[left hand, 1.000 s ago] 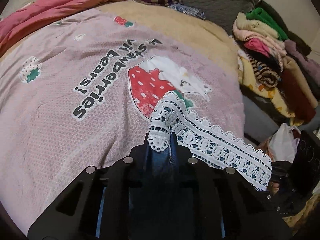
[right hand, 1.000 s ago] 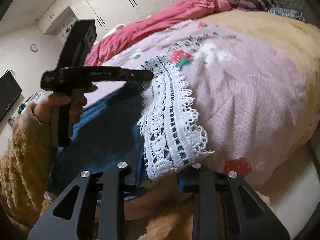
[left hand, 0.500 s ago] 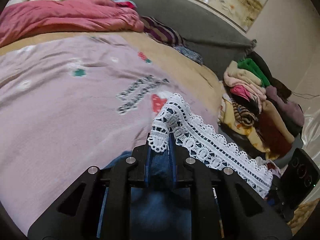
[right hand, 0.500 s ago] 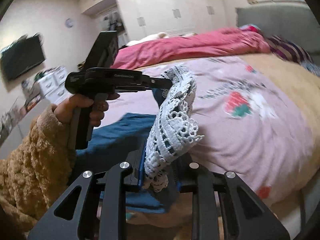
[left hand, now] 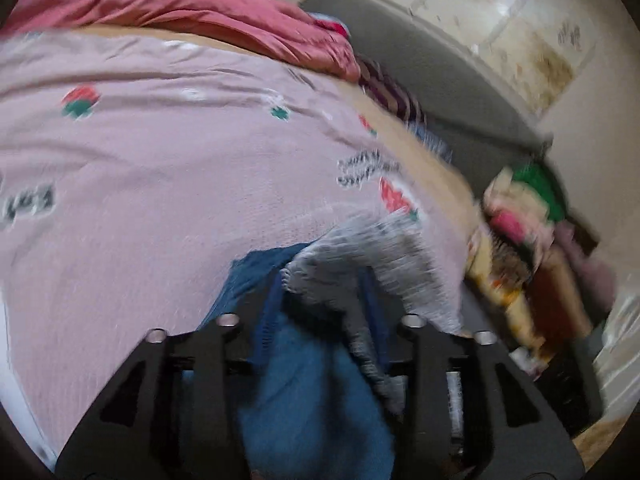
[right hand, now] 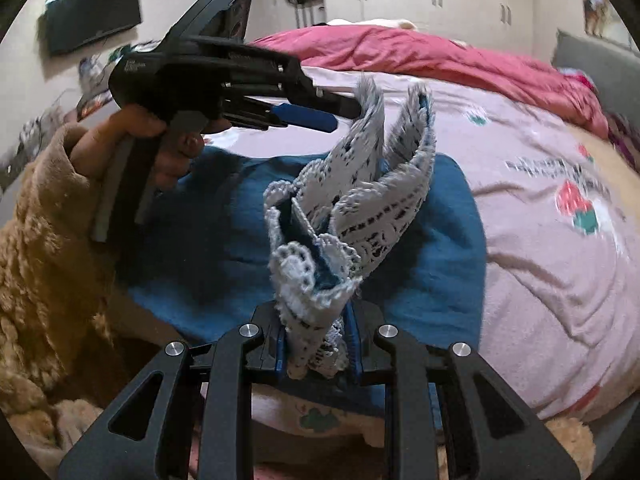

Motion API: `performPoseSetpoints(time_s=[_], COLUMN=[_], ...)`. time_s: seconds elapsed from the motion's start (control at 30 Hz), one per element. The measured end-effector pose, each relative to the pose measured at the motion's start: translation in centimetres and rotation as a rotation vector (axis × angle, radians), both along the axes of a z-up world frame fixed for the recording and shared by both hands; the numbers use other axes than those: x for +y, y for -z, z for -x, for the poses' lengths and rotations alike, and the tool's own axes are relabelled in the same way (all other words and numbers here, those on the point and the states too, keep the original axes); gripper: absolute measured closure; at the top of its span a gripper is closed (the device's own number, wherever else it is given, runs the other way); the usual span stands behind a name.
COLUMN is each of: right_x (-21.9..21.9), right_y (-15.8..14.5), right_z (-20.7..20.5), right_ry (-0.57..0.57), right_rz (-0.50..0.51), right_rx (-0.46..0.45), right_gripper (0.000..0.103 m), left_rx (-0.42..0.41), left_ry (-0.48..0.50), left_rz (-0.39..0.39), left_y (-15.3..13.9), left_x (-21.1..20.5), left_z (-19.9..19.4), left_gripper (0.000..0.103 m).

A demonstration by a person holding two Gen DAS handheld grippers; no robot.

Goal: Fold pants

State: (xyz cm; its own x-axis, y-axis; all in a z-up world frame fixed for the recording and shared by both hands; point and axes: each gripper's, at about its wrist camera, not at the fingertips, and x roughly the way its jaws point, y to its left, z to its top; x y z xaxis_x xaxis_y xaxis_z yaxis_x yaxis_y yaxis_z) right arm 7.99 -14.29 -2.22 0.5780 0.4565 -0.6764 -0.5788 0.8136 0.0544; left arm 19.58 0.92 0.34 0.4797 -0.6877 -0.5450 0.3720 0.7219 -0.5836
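**Lace hem held up over the folded jeans**

While the blue denim pants lie across the pink strawberry-print blanket, their white lace hem stands lifted between both tools. The right gripper is narrowed onto a bunch of lace and denim at its tips. The left gripper, held in the person's left hand, has its fingers spread apart, the upper one touching the lace's top edge; its own blurred view shows lace and denim loosely between the parted jaws. A red quilt lies beyond.
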Motion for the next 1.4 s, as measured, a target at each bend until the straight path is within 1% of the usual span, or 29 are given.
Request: performPoseSetpoints(time_s=[0.03,0.07,0.1,0.13,0.2,0.23,0.3,0.33,0.4,0.43,0.47,0.53,0.57,0.63,0.67,0.7,0.73,0.77,0.8,0.87,0.97,1.03,1.1,1.13,1.2,1.33,1.4], right_x=[0.5,1.2,1.9,2.9,4.0,4.8,5.5,5.7,5.7,5.7,5.6,5.9,5.7,5.4,5.2,5.1,5.0,4.9,5.1,5.4,6.3,6.6,6.7,6.8,6.7,5.9,5.5], right_y=[-0.2,0.0,0.1,0.5,1.2,1.8,2.3,2.4,2.3,2.3,2.3,2.1,2.2,2.1,2.0,2.0,2.1,2.2,2.4,2.4,1.9,2.8,3.7,4.1,4.3,3.8,3.5], right_z=[0.4,0.8,1.1,1.7,2.4,2.9,3.4,3.8,4.4,4.7,5.1,6.1,6.3,6.9,7.2,7.2,7.2,7.0,6.9,7.0,7.9,7.3,6.7,6.6,6.6,6.5,6.5], right_ry=[-0.010,-0.027,-0.045,-0.068,-0.091,-0.105,-0.110,-0.110,-0.098,-0.091,-0.080,-0.080,-0.078,-0.074,-0.068,-0.067,-0.068,-0.074,-0.093,-0.115,-0.150,-0.166,-0.182,-0.190,-0.191,-0.181,-0.184], right_rz=[0.016,0.048,0.083,0.130,0.182,0.219,0.255,0.269,0.261,0.256,0.254,0.263,0.269,0.266,0.254,0.246,0.237,0.234,0.235,0.247,0.257,0.275,0.299,0.305,0.301,0.240,0.207], right_rx=[-0.012,-0.035,-0.056,-0.077,-0.095,-0.110,-0.138,-0.155,-0.188,-0.197,-0.213,-0.244,-0.256,-0.267,-0.263,-0.258,-0.246,-0.235,-0.216,-0.216,-0.261,-0.240,-0.210,-0.207,-0.199,-0.152,-0.124], right_gripper=[0.081,0.081,0.079,0.079,0.077,0.076,0.071,0.070,0.060,0.056,0.052,0.052,0.052,0.052,0.052,0.053,0.055,0.071,0.084,0.084,0.084,0.084,0.082,0.081,0.079,0.075,0.066], left_rx=[0.026,0.038,0.054,0.069,0.081,0.088,0.110,0.121,0.124,0.116,0.108,0.094,0.088,0.077,0.067,0.057,0.040,0.038,0.040,0.030,-0.004,-0.014,0.012,0.026,0.039,0.050,0.050], left_ry=[-0.021,-0.035,-0.051,-0.063,-0.084,-0.097,-0.116,-0.125,-0.133,-0.134,-0.134,-0.120,-0.117,-0.116,-0.112,-0.111,-0.102,-0.086,-0.077,-0.079,-0.115,-0.131,-0.130,-0.127,-0.124,-0.143,-0.150], left_rz=[0.064,0.113,0.173,0.208,0.226,0.213,0.172,0.150,0.089,0.039,0.008,-0.068,-0.090,-0.156,-0.203,-0.233,-0.279,-0.289,-0.285,-0.283,-0.264,-0.286,-0.303,-0.319,-0.330,-0.311,-0.313], left_y=[0.2,0.3,0.6,0.8,1.1,1.3,1.6,1.8,1.8,1.6,1.5,1.2,1.3,1.1,1.1,1.3,1.3,1.6,1.6,1.6,0.5,0.5,1.5,2.3,3.1,3.4,3.4], left_x=[1.1,1.9,2.8,3.6,4.3,4.5,4.4,4.3,3.6,2.8,2.4,1.0,0.6,-0.5,-1.2,-1.5,-2.2,-2.4,-2.5,-2.0,-0.8,-0.6,-0.7,-0.8,-0.8,-0.2,-0.1], left_z=[0.5,0.8,1.2,1.5,1.7,1.7,1.4,1.4,1.1,0.9,0.8,0.5,0.3,-0.1,-0.3,-0.5,-0.6,-0.7,-0.7,-0.5,0.3,0.5,0.3,0.1,0.0,-0.2,-0.2], left_gripper=[0.046,0.033,0.032,0.032,0.030,0.030,0.028,0.027,0.027,0.027,0.027,0.029,0.035,0.040,0.049,0.066,0.077,0.095,0.095,0.095,0.095,0.094,0.093,0.093,0.089,0.082,0.079])
